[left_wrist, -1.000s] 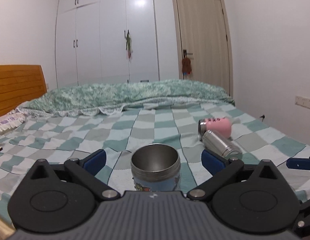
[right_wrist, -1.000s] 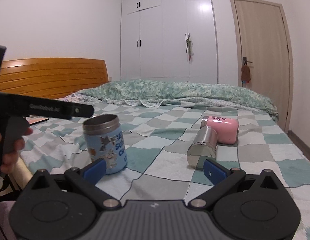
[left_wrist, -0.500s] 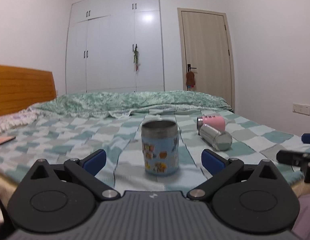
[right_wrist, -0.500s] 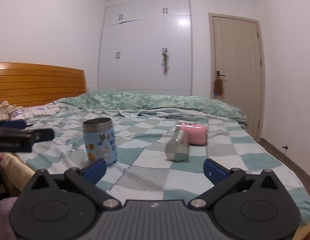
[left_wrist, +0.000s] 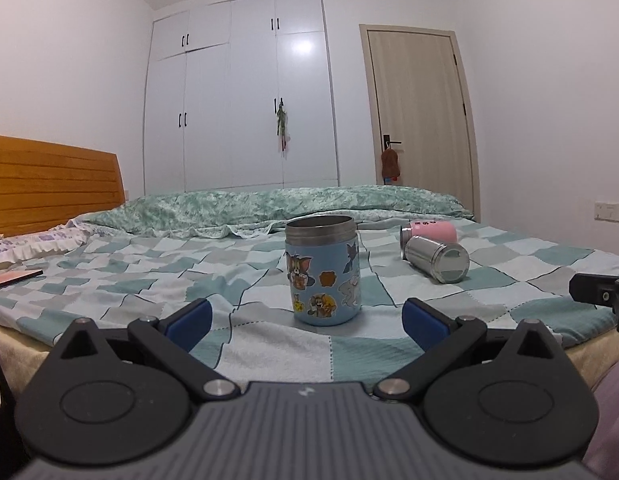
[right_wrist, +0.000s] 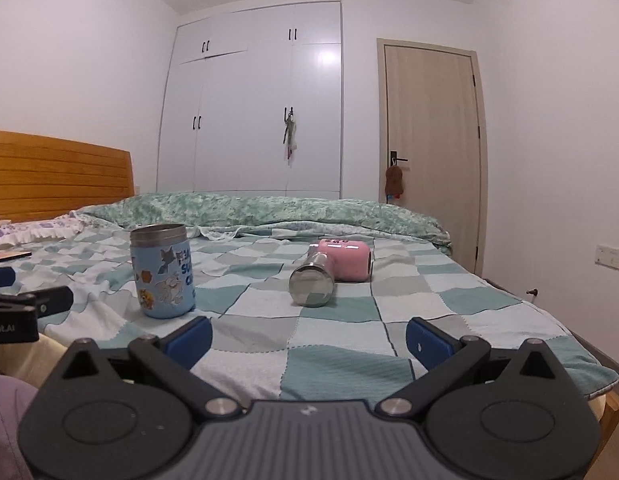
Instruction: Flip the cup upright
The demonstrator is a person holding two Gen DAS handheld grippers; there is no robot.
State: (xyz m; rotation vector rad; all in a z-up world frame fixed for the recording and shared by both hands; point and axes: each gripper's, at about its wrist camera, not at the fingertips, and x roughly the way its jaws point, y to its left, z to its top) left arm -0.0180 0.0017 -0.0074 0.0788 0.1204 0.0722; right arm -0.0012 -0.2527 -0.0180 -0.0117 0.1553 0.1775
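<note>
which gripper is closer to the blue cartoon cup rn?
Left. The left gripper faces the upright blue cartoon-print steel cup head-on, jaws open, just short of it. The right gripper sits off to the cup's right, jaws open, with the cup ahead-left.

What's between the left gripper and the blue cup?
Only bare checkered blanket lies between left gripper and blue cup, seen in the left wrist view.

A home bedroom is shown: a bed [left_wrist: 269, 264] with wooden headboard [left_wrist: 49, 184], white wardrobe [left_wrist: 245, 92], and door [left_wrist: 421, 116].
</note>
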